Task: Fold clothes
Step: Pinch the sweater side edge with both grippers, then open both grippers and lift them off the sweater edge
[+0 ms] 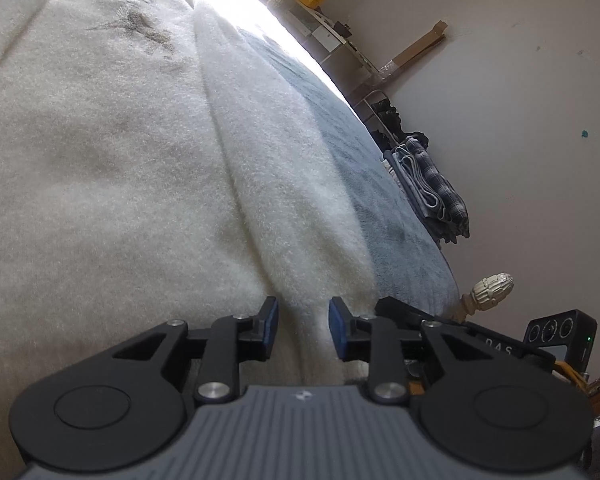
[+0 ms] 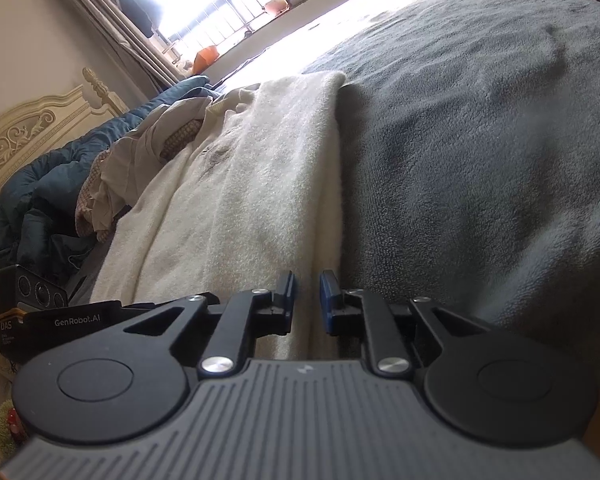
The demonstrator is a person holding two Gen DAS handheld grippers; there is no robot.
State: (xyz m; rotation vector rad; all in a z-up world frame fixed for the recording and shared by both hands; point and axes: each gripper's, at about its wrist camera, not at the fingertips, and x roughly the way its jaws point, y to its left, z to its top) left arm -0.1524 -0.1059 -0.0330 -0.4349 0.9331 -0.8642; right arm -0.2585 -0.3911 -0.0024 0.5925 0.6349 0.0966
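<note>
Two parted-jaws grippers (image 1: 303, 330) (image 2: 308, 304) over cream fleece garment (image 1: 120, 168) (image 2: 236, 184) on grey blanket (image 2: 480, 140).

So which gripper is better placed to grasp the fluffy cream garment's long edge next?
Right. The right gripper straddles the fluffy cream garment's edge beside the grey blanket; the left gripper sits over a ridge inside it.

The black two-finger left gripper (image 1: 303, 330) with blue pads (image 1: 271, 320) is hovering with its jaws parted; the matching black right gripper (image 2: 307, 304) is gaping less (a narrower gap).
</note>
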